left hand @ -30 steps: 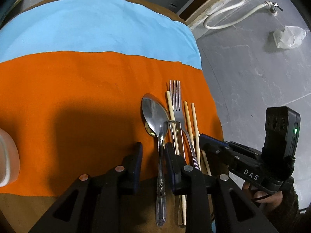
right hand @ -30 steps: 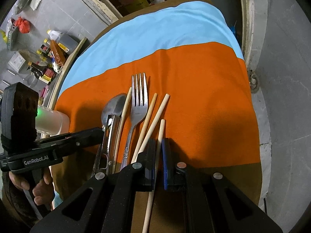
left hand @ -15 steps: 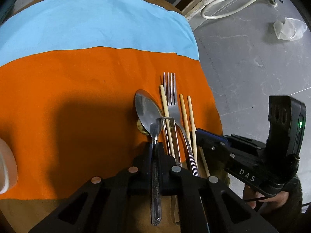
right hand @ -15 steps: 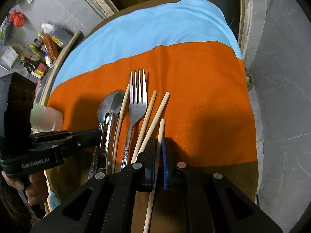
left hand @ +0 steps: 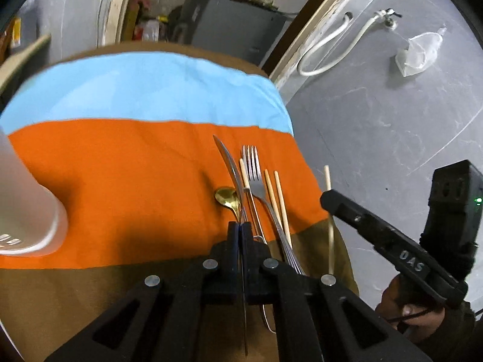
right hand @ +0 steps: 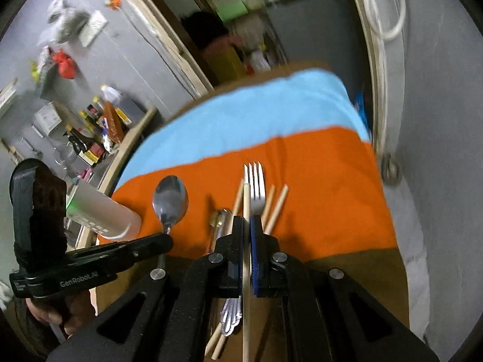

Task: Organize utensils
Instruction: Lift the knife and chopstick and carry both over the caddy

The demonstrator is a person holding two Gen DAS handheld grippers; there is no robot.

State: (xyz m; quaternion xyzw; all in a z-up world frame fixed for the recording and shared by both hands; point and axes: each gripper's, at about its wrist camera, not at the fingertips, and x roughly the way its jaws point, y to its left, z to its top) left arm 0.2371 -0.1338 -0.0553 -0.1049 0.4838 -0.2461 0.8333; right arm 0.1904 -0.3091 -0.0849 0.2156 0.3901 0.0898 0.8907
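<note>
My left gripper is shut on the silver spoon and holds it lifted above the orange cloth; its bowl also shows in the right wrist view. My right gripper is shut on a wooden chopstick, lifted too; it also shows in the left wrist view. On the cloth lie a fork, a small gold spoon, a peeler and three chopsticks.
A white cup stands on the orange cloth at the left. A light blue cloth covers the far part of the round table. Grey floor lies beyond the right edge, with a white hose.
Both grippers have risen from the cloth, the left one with the silver spoon and the right one with a chopstick. The gold spoon under the silver one is now uncovered.
</note>
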